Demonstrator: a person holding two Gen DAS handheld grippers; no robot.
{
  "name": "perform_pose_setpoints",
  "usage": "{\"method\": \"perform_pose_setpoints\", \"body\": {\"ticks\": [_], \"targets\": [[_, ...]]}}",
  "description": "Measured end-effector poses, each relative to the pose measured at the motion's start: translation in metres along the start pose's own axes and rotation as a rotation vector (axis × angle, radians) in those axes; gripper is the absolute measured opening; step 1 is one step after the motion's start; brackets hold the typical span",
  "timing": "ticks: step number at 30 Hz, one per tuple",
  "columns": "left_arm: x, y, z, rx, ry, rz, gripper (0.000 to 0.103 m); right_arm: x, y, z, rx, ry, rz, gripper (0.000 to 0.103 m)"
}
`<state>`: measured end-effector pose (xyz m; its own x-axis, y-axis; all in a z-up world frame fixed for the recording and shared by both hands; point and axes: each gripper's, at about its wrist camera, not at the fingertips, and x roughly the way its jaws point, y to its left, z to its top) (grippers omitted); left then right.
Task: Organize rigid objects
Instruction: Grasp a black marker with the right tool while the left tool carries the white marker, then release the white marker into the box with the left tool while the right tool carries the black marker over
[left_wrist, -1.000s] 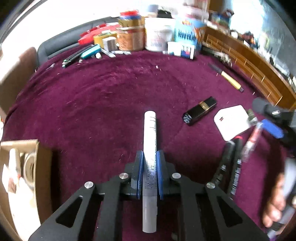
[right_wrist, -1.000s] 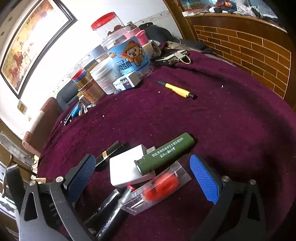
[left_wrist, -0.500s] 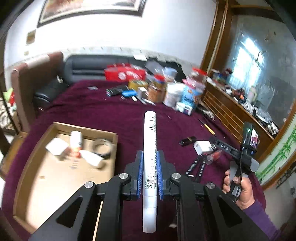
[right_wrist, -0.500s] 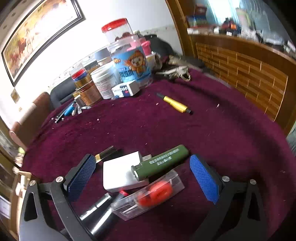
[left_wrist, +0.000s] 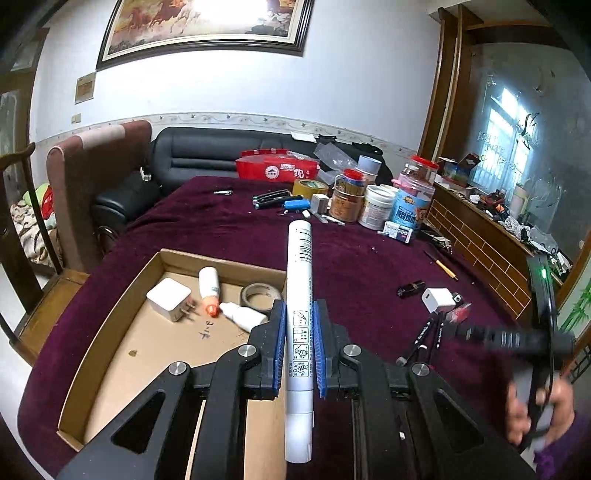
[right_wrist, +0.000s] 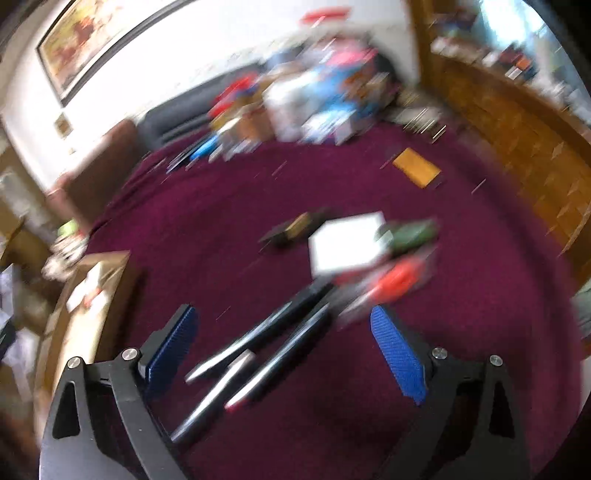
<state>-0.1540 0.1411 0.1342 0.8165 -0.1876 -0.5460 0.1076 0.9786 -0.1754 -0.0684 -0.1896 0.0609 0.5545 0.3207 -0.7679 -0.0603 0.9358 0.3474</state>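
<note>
My left gripper (left_wrist: 299, 308) is shut on a white marker (left_wrist: 300, 280), held in the air over the right edge of a cardboard box (left_wrist: 110, 325). A white charger (left_wrist: 168, 303), two small bottles and a tape roll (left_wrist: 260, 295) lie in the box. The right wrist view is blurred by motion. My right gripper (right_wrist: 280, 312) hangs wide above the purple cloth and its jaws are closing. Black markers (right_wrist: 258, 354) lie between the pads, which do not touch them. Beyond them are another white charger (right_wrist: 347, 240), a green cylinder (right_wrist: 410, 232) and a red item in a clear case (right_wrist: 395, 277).
Jars and tubs (left_wrist: 376, 206), a red box (left_wrist: 277, 170) and pens crowd the table's far side. A yellow-handled tool (left_wrist: 445, 267) lies to the right, near a wooden rail (left_wrist: 480, 243). A chair (left_wrist: 92, 177) and a black sofa stand behind the table.
The left gripper rose and swung left with the white marker, so the cardboard box came into view below it. The right gripper pulled back from the charger and green cylinder to over the black markers.
</note>
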Motion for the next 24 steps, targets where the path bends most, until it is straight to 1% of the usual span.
{"method": "perform_pose_setpoints", "body": {"ticks": [1, 2, 3, 4, 5, 6, 7, 8, 9, 11, 12, 13, 15, 16, 17, 19, 22, 24], "targets": [[-0.001, 0.003, -0.001, -0.007, 0.004, -0.009, 0.011, 0.005, 0.013, -0.013, -0.027, 0.030, 0.032, 0.095], [-0.002, 0.006, -0.002, -0.015, 0.010, -0.018, 0.011, 0.009, 0.023, -0.023, -0.055, 0.047, 0.028, 0.095], [-0.003, 0.007, -0.002, -0.020, 0.011, -0.020, 0.011, 0.012, 0.030, -0.029, -0.073, 0.057, 0.016, 0.095], [-0.004, 0.009, -0.003, -0.023, 0.009, -0.021, 0.011, 0.016, 0.041, -0.041, -0.101, 0.071, -0.021, 0.094], [-0.006, 0.012, -0.005, -0.026, 0.008, -0.021, 0.011, 0.018, 0.047, -0.048, -0.114, 0.078, -0.050, 0.086], [-0.006, 0.014, -0.005, -0.029, 0.008, -0.021, 0.011, 0.021, 0.051, -0.055, -0.123, 0.089, -0.080, 0.073], [-0.006, 0.016, -0.006, -0.037, 0.010, -0.023, 0.011, 0.026, 0.056, -0.062, -0.126, 0.110, -0.112, 0.066], [-0.004, 0.019, -0.006, -0.045, 0.012, -0.026, 0.011, 0.028, 0.059, -0.065, -0.121, 0.123, -0.121, 0.053], [-0.003, 0.021, -0.008, -0.056, 0.018, -0.031, 0.011, 0.032, 0.062, -0.067, -0.116, 0.135, -0.129, 0.043], [0.000, 0.023, -0.010, -0.071, 0.029, -0.041, 0.011, 0.040, 0.069, -0.069, -0.120, 0.138, -0.160, 0.038], [0.000, 0.025, -0.011, -0.074, 0.034, -0.042, 0.011, 0.042, 0.073, -0.070, -0.133, 0.120, -0.191, 0.035], [-0.001, 0.026, -0.012, -0.073, 0.035, -0.036, 0.011, 0.046, 0.079, -0.071, -0.157, 0.102, -0.243, 0.034], [-0.003, 0.032, -0.013, -0.073, 0.034, -0.026, 0.011, 0.047, 0.080, -0.069, -0.161, 0.083, -0.277, 0.022], [-0.005, 0.037, -0.014, -0.072, 0.034, -0.016, 0.011, 0.045, 0.078, -0.071, -0.165, 0.076, -0.290, 0.018], [-0.006, 0.041, -0.014, -0.071, 0.036, -0.008, 0.011, 0.044, 0.076, -0.071, -0.161, 0.075, -0.285, 0.012], [-0.008, 0.054, -0.016, -0.078, 0.044, 0.018, 0.011, 0.039, 0.071, -0.073, -0.137, 0.086, -0.253, 0.012], [-0.008, 0.077, -0.018, -0.118, 0.061, 0.042, 0.011, 0.028, 0.067, -0.078, -0.117, 0.093, -0.216, 0.012], [-0.006, 0.094, -0.019, -0.148, 0.073, 0.064, 0.011, 0.023, 0.065, -0.078, -0.084, 0.091, -0.150, 0.012]]}}
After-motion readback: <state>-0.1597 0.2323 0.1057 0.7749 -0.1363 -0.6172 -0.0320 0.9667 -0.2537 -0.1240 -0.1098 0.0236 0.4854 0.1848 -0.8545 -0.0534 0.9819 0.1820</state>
